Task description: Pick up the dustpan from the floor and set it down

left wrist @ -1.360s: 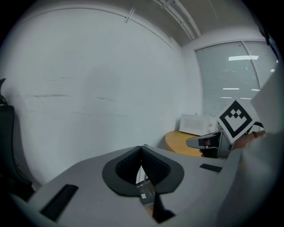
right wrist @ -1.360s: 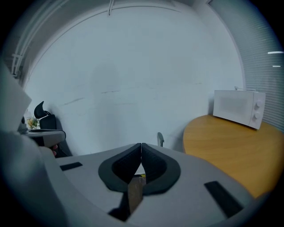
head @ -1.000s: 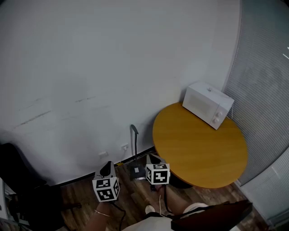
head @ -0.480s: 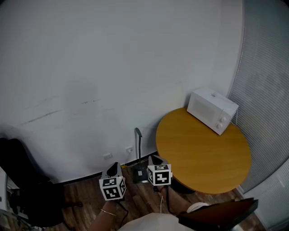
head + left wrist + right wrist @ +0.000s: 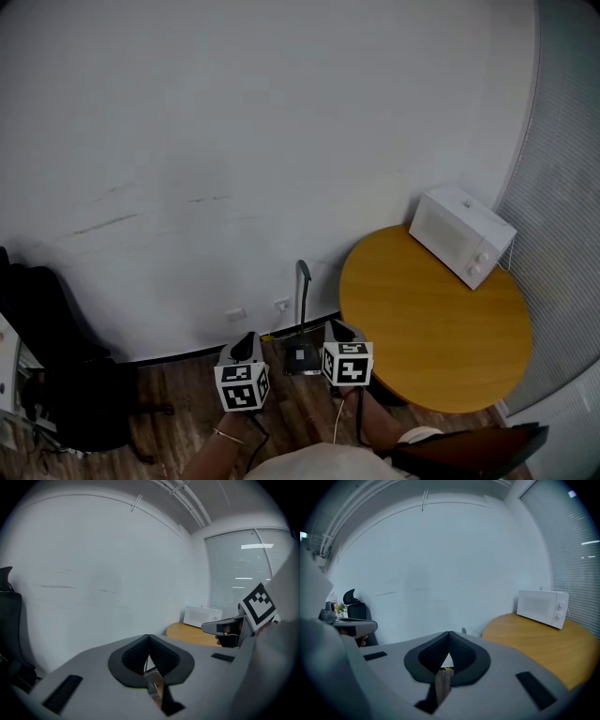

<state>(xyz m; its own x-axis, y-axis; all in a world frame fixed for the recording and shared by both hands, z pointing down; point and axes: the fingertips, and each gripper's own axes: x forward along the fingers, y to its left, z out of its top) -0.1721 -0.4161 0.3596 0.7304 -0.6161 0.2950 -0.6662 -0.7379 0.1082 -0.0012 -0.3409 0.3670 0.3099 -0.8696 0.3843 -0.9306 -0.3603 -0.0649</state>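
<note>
On the wooden floor [image 5: 197, 394], against the white wall [image 5: 234, 141], stands one dustpan [image 5: 302, 356].
It sits between and just beyond your two claws: left claw [image 5: 247, 343] and right claw [image 5: 337, 328] both closed, empty. One microwave [image 5: 464, 234] tops one round counter [image 5: 422, 328].

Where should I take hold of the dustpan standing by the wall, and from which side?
Grip the dustpan by its upright handle, near the curved top. Come from the room side: the wall stands behind it and the round table stands close on its right. The right hand-held gripper is shut, so open it first.
</note>
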